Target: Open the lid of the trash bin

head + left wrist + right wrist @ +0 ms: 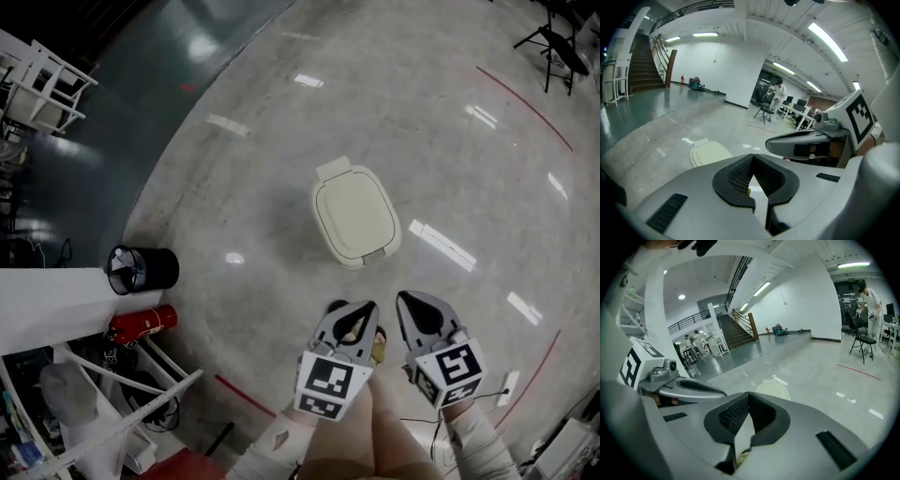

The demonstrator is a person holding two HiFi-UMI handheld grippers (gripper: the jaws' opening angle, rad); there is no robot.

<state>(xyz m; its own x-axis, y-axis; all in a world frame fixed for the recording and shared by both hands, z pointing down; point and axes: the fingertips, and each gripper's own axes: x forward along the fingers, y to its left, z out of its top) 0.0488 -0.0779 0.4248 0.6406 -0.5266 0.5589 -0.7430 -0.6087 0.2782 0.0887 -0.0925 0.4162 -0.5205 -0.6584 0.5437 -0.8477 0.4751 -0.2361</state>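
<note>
The cream trash bin [354, 217] stands on the polished floor with its lid down flat. Both grippers hang side by side above the floor on the near side of it, apart from it. My left gripper [352, 309] is shut with nothing between its jaws, and so is my right gripper [420, 300]. In the left gripper view the bin [710, 152] shows past the closed tip of the left gripper [752, 158], with the right gripper [806, 143] alongside. In the right gripper view only a sliver of the bin [775, 389] rises above the tip of the right gripper [749, 395].
A black wastebasket [142, 269] and a red fire extinguisher [142, 323] lie at the left beside a white ledge [47, 305]. Red lines mark the floor. Far off, a person [778, 92] stands by a folding chair [764, 111]; stairs [736, 336] rise beyond.
</note>
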